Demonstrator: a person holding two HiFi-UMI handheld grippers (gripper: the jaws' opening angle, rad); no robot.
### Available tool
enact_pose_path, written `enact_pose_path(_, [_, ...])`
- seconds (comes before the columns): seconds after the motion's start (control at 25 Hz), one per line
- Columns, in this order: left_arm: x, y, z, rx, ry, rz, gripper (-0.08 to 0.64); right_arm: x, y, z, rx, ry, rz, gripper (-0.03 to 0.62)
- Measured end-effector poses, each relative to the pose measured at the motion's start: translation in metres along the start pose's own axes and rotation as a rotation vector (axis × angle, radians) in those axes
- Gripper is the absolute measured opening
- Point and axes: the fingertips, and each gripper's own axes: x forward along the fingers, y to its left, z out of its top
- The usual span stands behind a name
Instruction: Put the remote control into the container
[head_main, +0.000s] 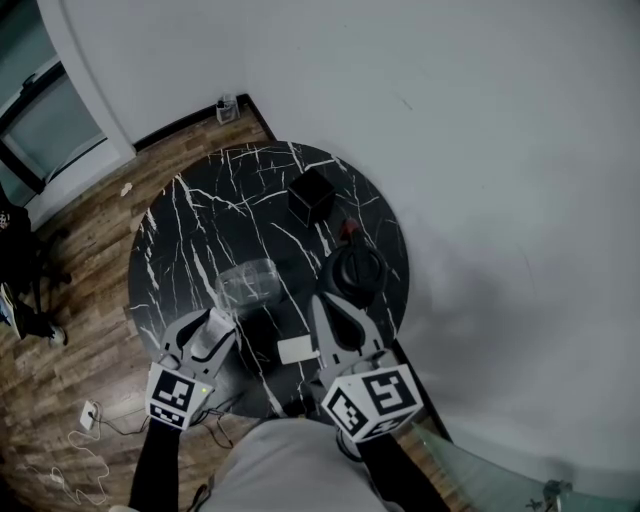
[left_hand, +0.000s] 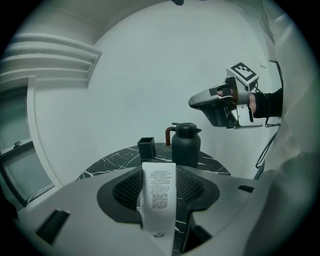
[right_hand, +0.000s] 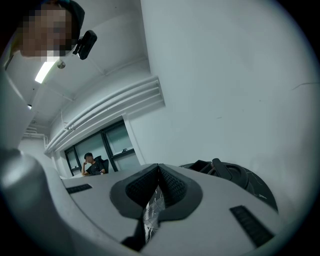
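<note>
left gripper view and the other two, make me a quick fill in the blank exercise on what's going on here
1. The left gripper grips a ____ remote control.
2. The right gripper is ____, with nothing between its jaws.
3. In the left gripper view, the black container stands to the ____ of the dark jug.
Missing words: white; shut; left.

No words or numbers can be read. In front of the dark jug (left_hand: 186, 145), the white remote control (left_hand: 159, 175) carries lines of fine print too small to make out, above a QR code (left_hand: 159, 201). Up and to the right of the jug, a marker cube (left_hand: 243, 74) shows a black-and-white square pattern.
</note>
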Motion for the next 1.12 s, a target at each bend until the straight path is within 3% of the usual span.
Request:
enact_pose_path(0.24, [-0.002,0.016,0.014,-0.075,-0.040,0.036,0.207,0.001,0.000,0.000,-0.003,0.002,-0.001,0.005])
enact_pose_path(1.12, [0.000,0.068,0.058,-0.190,-0.225,0.106,0.207,0.007,-0.008,-0.001,0.000,0.014,-0.025,0.005])
